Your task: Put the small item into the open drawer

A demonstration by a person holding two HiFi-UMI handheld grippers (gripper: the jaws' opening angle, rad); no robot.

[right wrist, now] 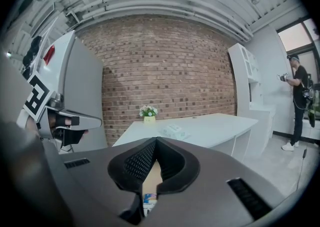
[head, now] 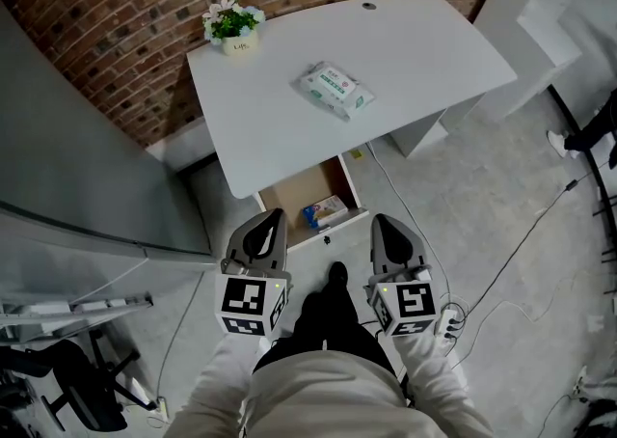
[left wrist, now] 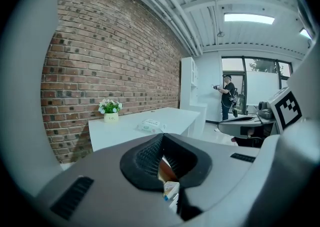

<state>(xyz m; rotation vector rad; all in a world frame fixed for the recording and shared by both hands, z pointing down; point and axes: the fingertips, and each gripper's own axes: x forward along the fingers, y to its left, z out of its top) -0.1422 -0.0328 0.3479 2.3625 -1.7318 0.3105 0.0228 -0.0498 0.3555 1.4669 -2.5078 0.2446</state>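
Observation:
A white and green pack of wipes (head: 334, 89) lies flat in the middle of the white desk (head: 415, 50). Below the desk's front edge a wooden drawer (head: 285, 197) stands pulled out, with a small blue and white box (head: 325, 211) inside it. My left gripper (head: 268, 226) and right gripper (head: 388, 227) hang side by side just in front of the drawer, both shut and empty. The left gripper view shows its jaws (left wrist: 161, 142) closed, the wipes (left wrist: 150, 125) beyond them. In the right gripper view its jaws (right wrist: 155, 144) are closed, the wipes (right wrist: 175, 131) on the desk ahead.
A small flower pot (head: 231, 27) stands at the desk's far left corner by the brick wall. A grey cabinet (head: 77, 185) is at the left, an office chair (head: 67, 383) below it. Cables (head: 501, 282) trail over the floor at right. A person (left wrist: 228, 96) stands far off.

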